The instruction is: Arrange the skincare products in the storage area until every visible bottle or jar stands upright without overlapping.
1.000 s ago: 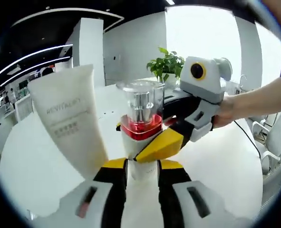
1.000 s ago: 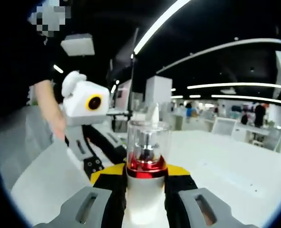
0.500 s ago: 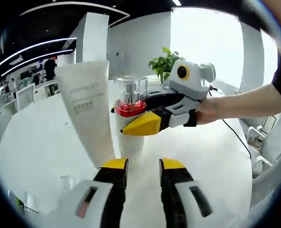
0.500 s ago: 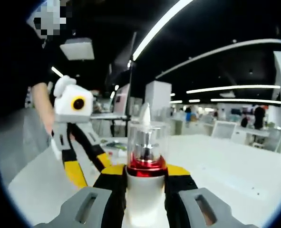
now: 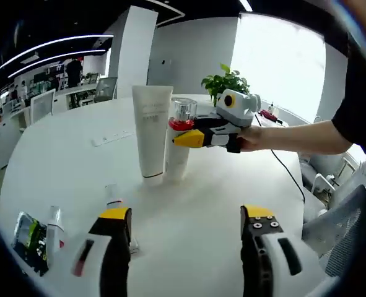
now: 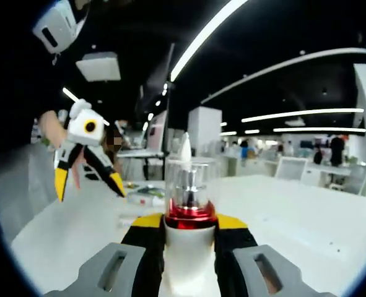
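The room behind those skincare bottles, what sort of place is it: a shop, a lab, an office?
Probably an open-plan office or showroom. A large round white table holds the products, rows of desks and chairs stretch away under long ceiling light strips, and a potted plant stands by a bright window.

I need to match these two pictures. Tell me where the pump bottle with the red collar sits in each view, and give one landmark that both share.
Left gripper view: the pump bottle stands upright upper centre on the white table, beside the white tube, clamped by the right gripper.
Right gripper view: the pump bottle is bottom centre, between that gripper's own jaws.
Shared landmark: the white tube, whose tip rises behind the bottle's clear cap.
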Action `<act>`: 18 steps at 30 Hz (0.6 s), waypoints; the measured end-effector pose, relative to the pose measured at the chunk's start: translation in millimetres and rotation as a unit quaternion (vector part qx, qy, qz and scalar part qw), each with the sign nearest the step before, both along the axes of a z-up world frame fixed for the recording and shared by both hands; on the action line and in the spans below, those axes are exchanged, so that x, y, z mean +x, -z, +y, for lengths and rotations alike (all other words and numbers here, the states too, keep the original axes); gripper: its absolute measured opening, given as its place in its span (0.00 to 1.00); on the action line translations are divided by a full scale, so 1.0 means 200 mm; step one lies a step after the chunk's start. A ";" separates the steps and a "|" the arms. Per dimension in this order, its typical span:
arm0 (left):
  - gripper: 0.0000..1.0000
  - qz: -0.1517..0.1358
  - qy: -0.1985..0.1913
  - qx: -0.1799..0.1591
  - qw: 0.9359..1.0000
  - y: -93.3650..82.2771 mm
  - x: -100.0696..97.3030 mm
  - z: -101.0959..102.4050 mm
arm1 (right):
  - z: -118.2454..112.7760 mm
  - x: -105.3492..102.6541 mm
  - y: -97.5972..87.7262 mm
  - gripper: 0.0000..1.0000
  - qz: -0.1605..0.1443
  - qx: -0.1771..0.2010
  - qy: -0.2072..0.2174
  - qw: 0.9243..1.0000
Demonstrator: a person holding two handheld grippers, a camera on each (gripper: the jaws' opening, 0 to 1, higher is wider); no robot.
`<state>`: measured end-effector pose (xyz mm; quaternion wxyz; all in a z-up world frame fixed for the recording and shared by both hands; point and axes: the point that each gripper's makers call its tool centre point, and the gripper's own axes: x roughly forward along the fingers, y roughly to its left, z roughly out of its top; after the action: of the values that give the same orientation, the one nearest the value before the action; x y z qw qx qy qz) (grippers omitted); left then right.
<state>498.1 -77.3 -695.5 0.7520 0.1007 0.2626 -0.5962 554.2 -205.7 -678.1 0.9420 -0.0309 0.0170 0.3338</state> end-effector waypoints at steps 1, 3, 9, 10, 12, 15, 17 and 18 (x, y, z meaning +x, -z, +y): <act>0.75 0.001 -0.005 0.004 1.000 0.00 0.01 0.01 | 0.00 0.00 0.00 0.24 -0.001 0.002 0.002 1.000; 0.74 0.002 -0.011 0.003 1.000 -0.01 0.02 0.03 | 0.00 0.01 0.00 0.24 -0.002 0.003 0.003 1.000; 0.79 0.009 -0.028 -0.004 1.000 -0.03 0.04 0.07 | 0.00 0.01 0.00 0.24 0.001 0.004 -0.008 1.000; 0.79 0.008 -0.030 -0.001 1.000 -0.02 0.05 0.09 | 0.00 0.01 0.00 0.24 0.003 0.004 -0.011 1.000; 0.80 0.008 -0.037 0.005 0.999 -0.02 0.06 0.11 | 0.00 0.01 0.00 0.24 0.005 0.000 -0.018 1.000; 0.96 0.035 -0.049 0.005 0.998 0.01 0.05 0.16 | 0.00 0.01 0.01 0.24 0.012 -0.003 -0.020 1.000; 0.99 0.037 -0.048 0.007 0.998 0.01 0.04 0.17 | 0.00 0.01 0.01 0.24 0.012 -0.001 -0.019 1.000; 0.99 0.040 -0.044 0.011 0.998 0.02 0.03 0.17 | 0.00 0.01 0.01 0.24 0.013 0.000 -0.018 1.000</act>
<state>503.9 -42.8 -698.8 0.7652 0.0738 0.3029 -0.5633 556.3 -205.9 -679.9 0.9355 -0.0267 0.0285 0.3511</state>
